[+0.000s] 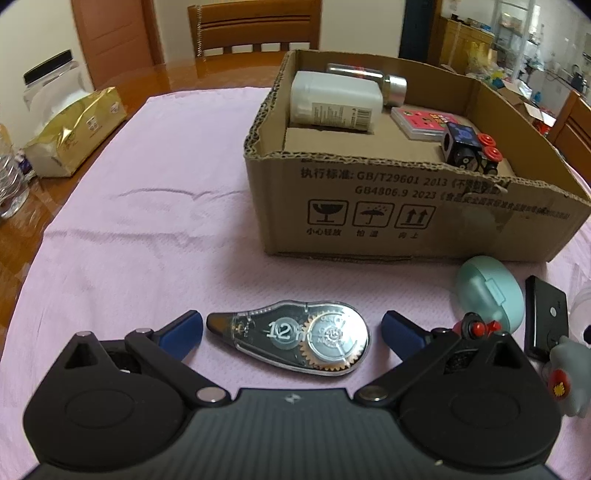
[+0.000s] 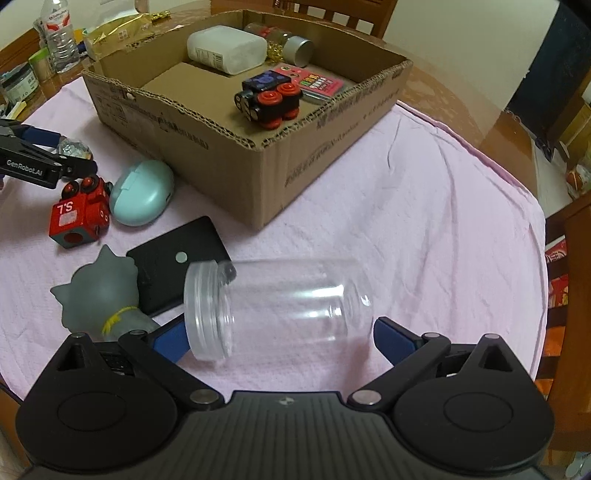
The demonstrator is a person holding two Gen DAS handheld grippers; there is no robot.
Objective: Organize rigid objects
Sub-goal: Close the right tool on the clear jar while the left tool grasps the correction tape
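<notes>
A pink cloth [image 1: 140,206] covers the wooden bench, wooden chairs [image 1: 255,26] around it. The left gripper [image 1: 291,326] straddles the correction tape [image 1: 291,338], fingers wide, gripping nothing. The right gripper [image 2: 280,338] likewise gapes around the toppled clear jar [image 2: 280,306] near the cardboard box [image 2: 236,147].

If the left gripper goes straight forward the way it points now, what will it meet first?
Most likely the correction tape, which lies flat on the pink cloth between the open fingers of the left gripper. Beyond it, the cardboard box stands further ahead, though the depth is hard to judge.
</notes>
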